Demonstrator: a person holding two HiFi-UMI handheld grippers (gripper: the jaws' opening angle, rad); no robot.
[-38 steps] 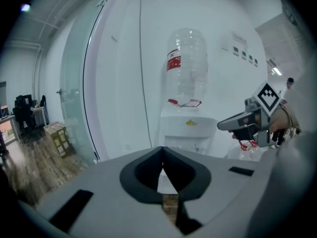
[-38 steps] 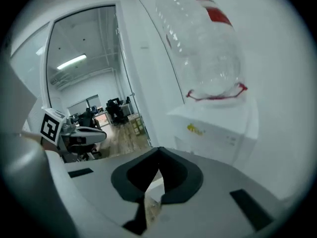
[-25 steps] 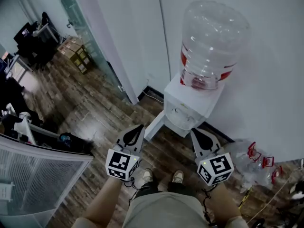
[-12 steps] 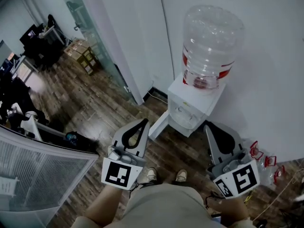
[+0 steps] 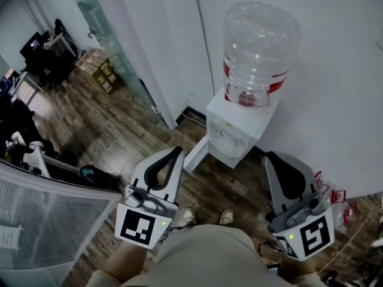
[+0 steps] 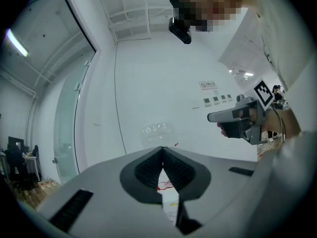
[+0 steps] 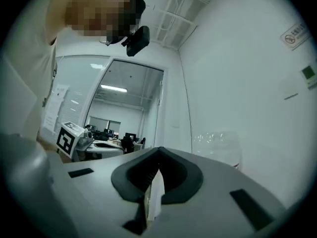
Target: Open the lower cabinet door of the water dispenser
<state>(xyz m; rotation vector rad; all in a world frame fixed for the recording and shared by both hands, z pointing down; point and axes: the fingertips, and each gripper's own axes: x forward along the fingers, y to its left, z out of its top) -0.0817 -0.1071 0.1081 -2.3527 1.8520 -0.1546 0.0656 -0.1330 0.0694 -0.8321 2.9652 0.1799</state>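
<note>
Head view | your left gripper point(image 5: 175, 152): fingers clenched, empty | your right gripper point(image 5: 270, 158): fingers clenched, empty | water dispenser point(image 5: 236, 124): lower cabinet door point(image 5: 195, 154) ajar

The water dispenser point(image 5: 238, 119) is a white, boxy floor unit standing upright on the wooden floor point(image 5: 119, 130), its back against the white wall point(image 5: 335, 100). 1 large clear bottle point(image 5: 258, 43) sits neck-down on its top, with a red and white label band near the neck, and looks almost empty. The lower cabinet door point(image 5: 195, 153), a plain white panel, stands swung open from the lower front, reaching out over the floor toward the left in the head view.
</note>
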